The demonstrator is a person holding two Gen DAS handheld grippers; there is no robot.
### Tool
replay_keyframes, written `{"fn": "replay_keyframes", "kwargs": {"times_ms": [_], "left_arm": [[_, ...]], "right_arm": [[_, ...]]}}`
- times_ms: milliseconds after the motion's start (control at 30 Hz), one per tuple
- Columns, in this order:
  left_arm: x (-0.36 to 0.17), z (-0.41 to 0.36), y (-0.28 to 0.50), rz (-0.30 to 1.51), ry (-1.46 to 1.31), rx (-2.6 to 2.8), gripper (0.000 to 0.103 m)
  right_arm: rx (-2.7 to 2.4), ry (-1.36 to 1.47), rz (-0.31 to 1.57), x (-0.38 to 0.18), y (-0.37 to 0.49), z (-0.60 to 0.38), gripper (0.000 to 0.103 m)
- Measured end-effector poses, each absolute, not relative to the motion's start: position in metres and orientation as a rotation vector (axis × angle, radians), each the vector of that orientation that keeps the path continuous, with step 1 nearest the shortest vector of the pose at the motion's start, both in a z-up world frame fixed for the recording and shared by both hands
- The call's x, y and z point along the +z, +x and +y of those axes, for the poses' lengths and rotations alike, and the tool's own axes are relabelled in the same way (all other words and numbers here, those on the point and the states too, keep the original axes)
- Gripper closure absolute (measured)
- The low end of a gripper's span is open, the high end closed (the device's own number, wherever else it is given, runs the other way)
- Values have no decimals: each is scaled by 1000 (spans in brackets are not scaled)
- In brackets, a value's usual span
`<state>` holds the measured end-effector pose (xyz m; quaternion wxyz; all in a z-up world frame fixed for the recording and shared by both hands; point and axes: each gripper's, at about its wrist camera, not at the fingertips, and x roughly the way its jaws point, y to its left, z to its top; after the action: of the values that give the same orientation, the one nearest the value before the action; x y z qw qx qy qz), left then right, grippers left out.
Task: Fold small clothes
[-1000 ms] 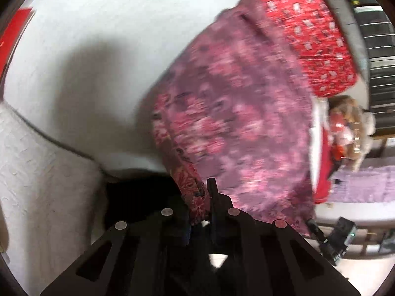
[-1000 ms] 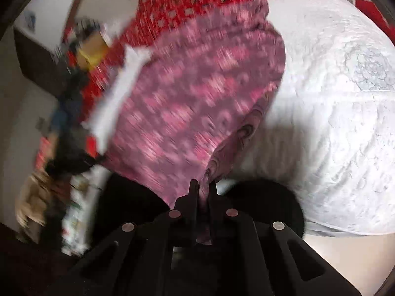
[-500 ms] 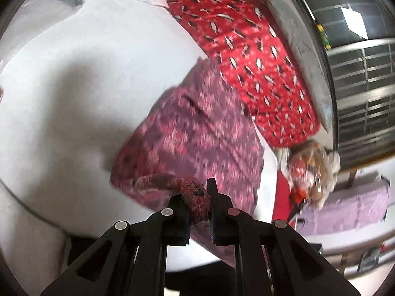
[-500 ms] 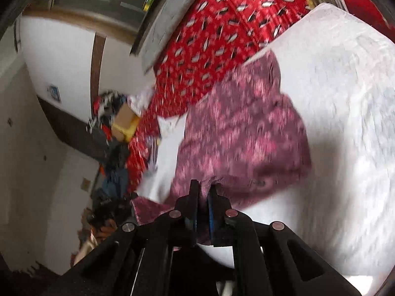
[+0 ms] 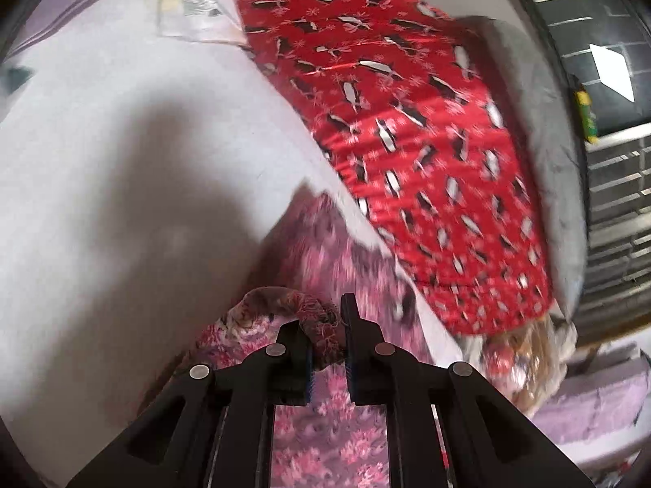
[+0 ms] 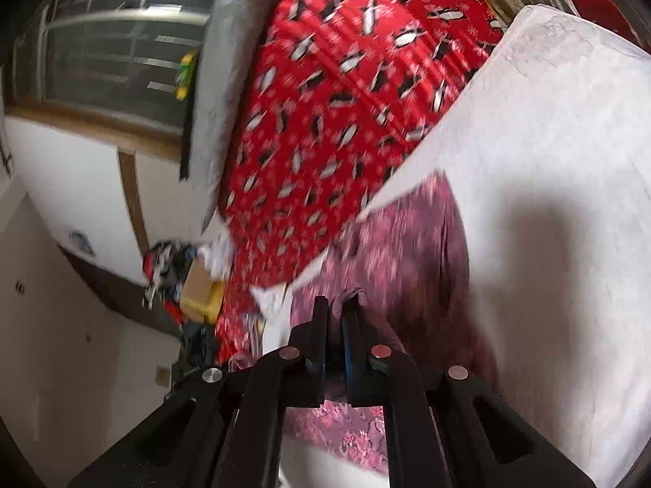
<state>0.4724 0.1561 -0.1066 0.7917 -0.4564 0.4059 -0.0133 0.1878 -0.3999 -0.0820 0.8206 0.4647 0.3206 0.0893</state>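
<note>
A pink and maroon floral garment (image 5: 325,252) lies on the white bed cover (image 5: 122,162), its far edge near a red patterned blanket (image 5: 407,122). My left gripper (image 5: 327,325) is shut on a bunched corner of the garment and holds it over the rest of the cloth. My right gripper (image 6: 335,317) is shut on another edge of the same garment (image 6: 407,252), also folded over the part lying on the bed (image 6: 549,162). Both views are motion-blurred.
The red blanket (image 6: 346,101) with black and white motifs covers the far side of the bed, with a grey pillow (image 5: 541,130) and a barred window (image 6: 114,40) behind. Clutter (image 6: 183,284) sits on the floor by the bed. A filled plastic bag (image 5: 529,349) lies at the bed's end.
Both grippers have carried their held edges forward over the garment towards the red blanket. The cloth, lifted and spread a second ago, now lies lower and doubled over on the bed.
</note>
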Motion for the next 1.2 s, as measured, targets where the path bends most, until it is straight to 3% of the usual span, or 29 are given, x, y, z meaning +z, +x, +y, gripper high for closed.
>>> {"fn": "replay_keyframes", "kwargs": {"times_ms": [200, 333, 367, 400, 467, 600, 733, 800, 833, 867, 900, 1067, 1133, 1167, 1200], "left_arm": [[-150, 132, 587, 961, -927, 73, 93], [-173, 120, 624, 1025, -907, 82, 93], [-176, 119, 629, 1024, -899, 71, 93], [-180, 118, 632, 1030, -893, 58, 92], [-187, 120, 635, 1037, -894, 49, 91], [-196, 123, 630, 1048, -896, 44, 90], [-193, 120, 622, 1046, -885, 57, 90], [-187, 119, 613, 1042, -879, 59, 90], [-185, 116, 614, 1041, -873, 61, 90], [-180, 116, 614, 1034, -867, 60, 90], [-175, 116, 614, 1018, -863, 56, 90], [-162, 137, 628, 968, -923, 114, 90], [-172, 146, 631, 1007, -962, 151, 90], [-174, 150, 631, 1011, -982, 149, 90], [-175, 154, 630, 1007, -988, 146, 90]], "right_arm": [[71, 1088, 615, -115, 250, -442, 102], [39, 913, 737, -118, 270, -434, 92], [46, 868, 765, -117, 271, -430, 80], [63, 804, 784, -115, 268, -423, 60], [83, 698, 795, -111, 257, -412, 40], [168, 594, 761, -104, 226, -398, 39], [124, 388, 884, -112, 243, -371, 39], [105, 436, 894, -114, 263, -370, 44], [125, 479, 889, -115, 271, -370, 53], [147, 508, 892, -115, 282, -370, 92], [151, 517, 894, -114, 288, -370, 99], [30, 745, 780, -113, 319, -405, 97], [-52, 830, 808, -126, 325, -420, 88], [-88, 832, 802, -126, 323, -425, 79], [-110, 836, 780, -125, 319, -431, 62]]}}
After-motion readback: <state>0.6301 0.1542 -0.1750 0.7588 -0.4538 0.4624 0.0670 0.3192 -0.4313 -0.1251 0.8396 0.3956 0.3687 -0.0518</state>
